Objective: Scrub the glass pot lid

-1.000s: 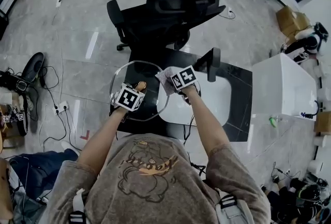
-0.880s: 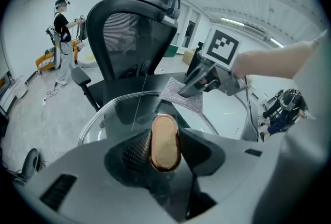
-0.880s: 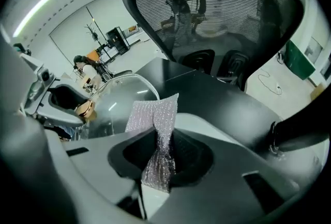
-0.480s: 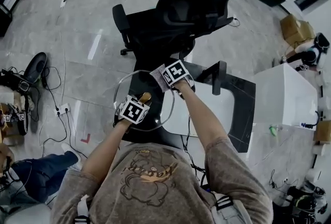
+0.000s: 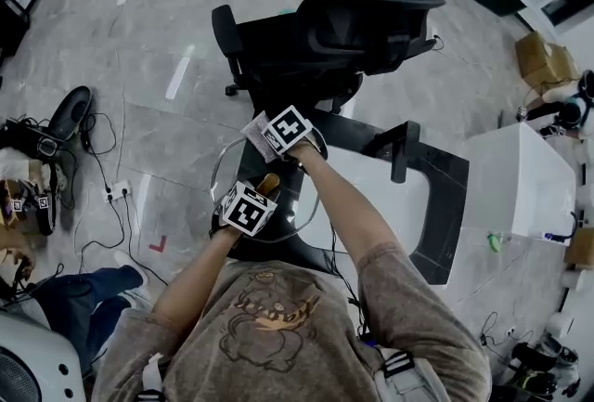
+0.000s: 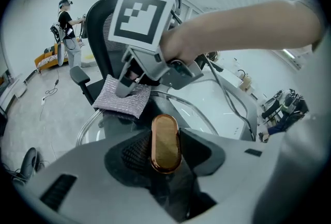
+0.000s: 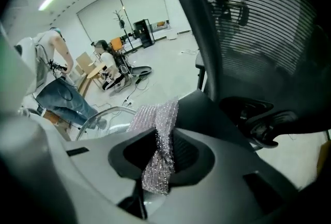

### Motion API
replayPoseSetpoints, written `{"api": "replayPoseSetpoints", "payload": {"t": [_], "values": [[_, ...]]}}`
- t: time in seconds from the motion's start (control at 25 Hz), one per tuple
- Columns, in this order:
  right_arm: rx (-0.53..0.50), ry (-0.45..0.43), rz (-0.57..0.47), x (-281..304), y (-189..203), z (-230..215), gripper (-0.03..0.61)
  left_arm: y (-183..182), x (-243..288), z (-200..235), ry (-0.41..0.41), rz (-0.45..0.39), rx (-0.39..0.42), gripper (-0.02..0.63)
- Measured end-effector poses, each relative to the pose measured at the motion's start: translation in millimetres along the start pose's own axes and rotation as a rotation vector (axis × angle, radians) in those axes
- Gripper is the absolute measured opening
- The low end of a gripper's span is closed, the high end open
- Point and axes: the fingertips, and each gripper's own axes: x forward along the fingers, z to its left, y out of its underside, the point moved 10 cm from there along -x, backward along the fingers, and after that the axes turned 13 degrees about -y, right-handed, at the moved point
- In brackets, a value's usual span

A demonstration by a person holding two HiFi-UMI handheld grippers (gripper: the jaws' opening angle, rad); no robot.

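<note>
At the table [image 5: 445,177], left tool [image 6: 165,154] grips the copper knob [image 6: 165,140] of the glass lid [image 6: 194,117]; right tool [image 7: 158,161] pinches a silvery cloth [image 7: 155,119].

Head cam: above the person, aimed steeply down, farthest out; worktop [image 5: 399,214] centre-right. Left gripper cam: close, looks along its jaws over the lid [image 6: 196,117] at the right hand-held gripper [image 6: 125,87]. Right gripper cam: close, faces the chair [image 7: 258,26] back. All three share chair, lid, cloth [image 7: 155,124].
</note>
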Motion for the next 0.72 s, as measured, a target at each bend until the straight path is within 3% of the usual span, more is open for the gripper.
{"api": "replayPoseSetpoints", "payload": {"t": [0.24,0.72], "values": [[-0.192,-0.096,0.101,35,-36,40,0.097,2,0,0,-0.006,0.001,-0.007,0.186],[-0.389,-0.327,0.173,79,-51,101,0.097,4,1,-2,-0.025,-0.019,-0.026,0.187]]}}
